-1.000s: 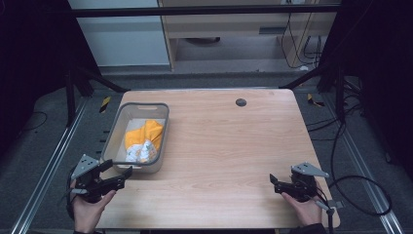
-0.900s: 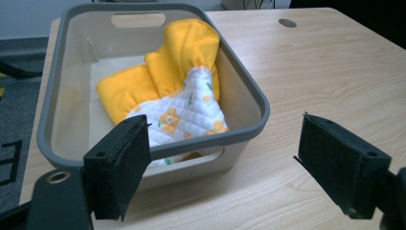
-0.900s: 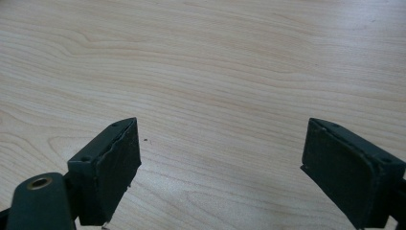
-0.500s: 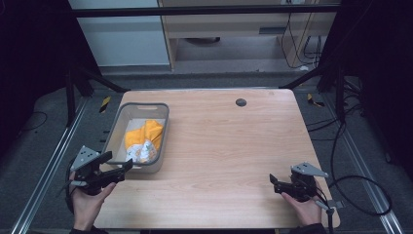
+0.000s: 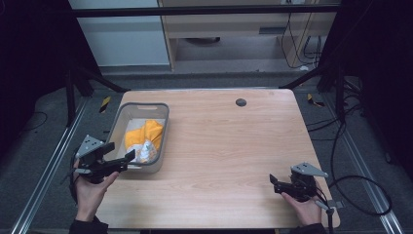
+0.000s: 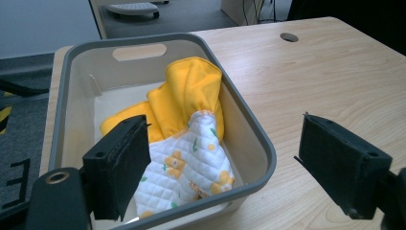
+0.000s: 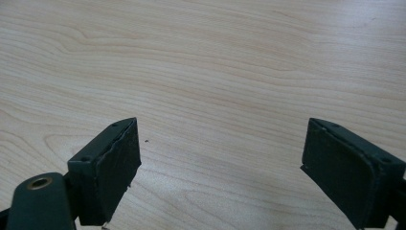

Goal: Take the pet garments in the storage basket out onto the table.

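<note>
On the wooden table (image 5: 229,146), a grey bin (image 5: 160,114) sits at the left edge, and bundled inside it lies a yellow quilted cloth (image 6: 184,139). The left gripper (image 6: 220,163) hangs just short of the bin's near corner, jaws spread wide and empty: this looks like the approach. Next, it likely dips over the rim and closes on a fold. The right gripper (image 5: 273,181) waits well apart over bare wood, jaws spread too.

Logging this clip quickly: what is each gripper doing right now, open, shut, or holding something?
Left gripper: open, holding nothing, at the near end of the bin with the cloth.
Right gripper: open, empty, over the table.
</note>
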`<state>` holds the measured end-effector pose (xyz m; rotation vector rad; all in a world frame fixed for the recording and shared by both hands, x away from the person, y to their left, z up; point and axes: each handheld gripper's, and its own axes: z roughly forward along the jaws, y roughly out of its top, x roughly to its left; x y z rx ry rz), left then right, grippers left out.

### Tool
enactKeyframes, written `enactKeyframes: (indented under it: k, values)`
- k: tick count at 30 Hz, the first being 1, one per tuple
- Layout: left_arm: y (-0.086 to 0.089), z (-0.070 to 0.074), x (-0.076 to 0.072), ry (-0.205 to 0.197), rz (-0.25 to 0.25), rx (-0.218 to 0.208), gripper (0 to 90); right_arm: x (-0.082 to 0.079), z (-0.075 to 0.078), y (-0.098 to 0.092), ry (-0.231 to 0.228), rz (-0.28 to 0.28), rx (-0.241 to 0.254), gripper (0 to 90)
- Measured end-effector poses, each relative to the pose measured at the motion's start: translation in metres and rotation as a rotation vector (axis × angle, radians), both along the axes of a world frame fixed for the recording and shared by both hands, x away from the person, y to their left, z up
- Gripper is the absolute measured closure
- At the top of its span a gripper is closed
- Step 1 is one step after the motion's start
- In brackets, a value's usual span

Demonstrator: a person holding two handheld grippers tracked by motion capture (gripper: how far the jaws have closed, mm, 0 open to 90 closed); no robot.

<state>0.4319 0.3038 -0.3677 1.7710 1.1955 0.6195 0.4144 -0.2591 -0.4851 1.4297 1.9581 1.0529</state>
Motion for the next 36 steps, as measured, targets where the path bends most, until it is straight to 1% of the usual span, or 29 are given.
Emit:
enactKeyframes:
  k: [3, 8, 10, 11, 16, 19, 27, 32, 34, 36]
  values:
    - [-0.001, 0.0, 0.003, 0.004, 0.0, 0.003, 17.4, 0.0, 0.0, 0.0, 0.006, 0.0, 0.004, 12.9]
    - [-0.004, 0.0, 0.013, 0.017, -0.006, 0.007, 17.4, 0.0, 0.0, 0.001, 0.007, 0.001, 0.003, 12.9]
    - [-0.007, 0.0, 0.019, 0.025, -0.008, 0.021, 17.4, 0.0, 0.0, 0.001, 0.008, 0.003, 0.003, 13.0]
    - [-0.007, 0.0, 0.019, 0.025, -0.008, 0.021, 17.4, 0.0, 0.0, 0.001, 0.008, 0.003, 0.003, 13.0]
    - [-0.012, 0.001, 0.032, 0.043, -0.006, 0.044, 17.4, 0.0, 0.0, 0.001, 0.008, 0.005, 0.002, 13.1]
    - [-0.013, 0.001, 0.036, 0.05, -0.007, 0.051, 17.4, 0.001, 0.0, 0.001, 0.008, 0.006, 0.0, 13.1]
    - [-0.014, -0.004, 0.051, 0.08, 0.01, 0.069, 17.4, 0.001, -0.001, 0.001, 0.013, 0.012, -0.007, 13.1]
    - [-0.015, -0.009, 0.059, 0.105, 0.015, 0.088, 17.5, 0.001, -0.001, 0.001, 0.015, 0.012, -0.001, 13.1]
    - [-0.017, -0.01, 0.063, 0.118, 0.012, 0.105, 17.5, 0.002, -0.001, 0.001, 0.014, 0.015, -0.007, 13.1]
    - [-0.017, -0.011, 0.064, 0.115, 0.011, 0.112, 17.5, 0.002, -0.001, 0.001, 0.014, 0.016, -0.007, 13.1]
